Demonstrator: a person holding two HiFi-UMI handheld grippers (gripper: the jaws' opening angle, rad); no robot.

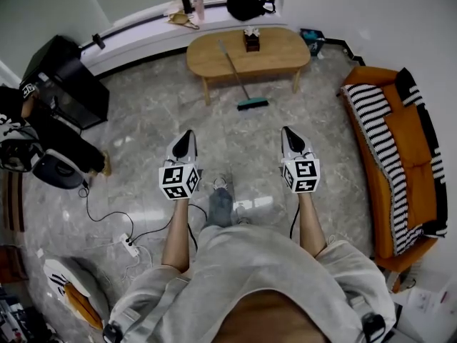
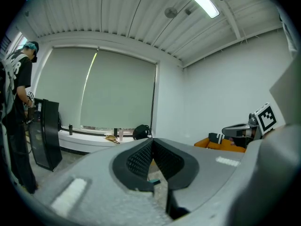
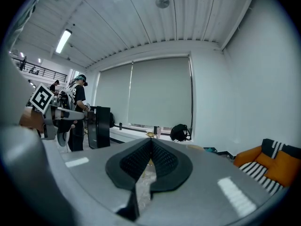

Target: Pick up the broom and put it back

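Note:
The broom (image 1: 243, 77) leans against the front edge of the wooden coffee table (image 1: 278, 56). Its green head (image 1: 253, 104) rests on the marble floor and its thin handle slants up to the tabletop. My left gripper (image 1: 188, 134) and right gripper (image 1: 288, 131) are held side by side over the floor, short of the broom and pointing towards it. Both are shut with nothing between the pads. In the left gripper view a sliver of the green broom head (image 2: 154, 181) shows below the closed left gripper (image 2: 151, 142). The right gripper (image 3: 151, 142) points at the window wall.
An orange sofa (image 1: 410, 156) with striped cushions runs along the right. A black cabinet (image 1: 68, 84) and a person (image 2: 16, 102) stand at the left. A power strip (image 1: 130, 246) with cables lies on the floor near my left leg. A black backpack (image 1: 248, 1) sits on the windowsill.

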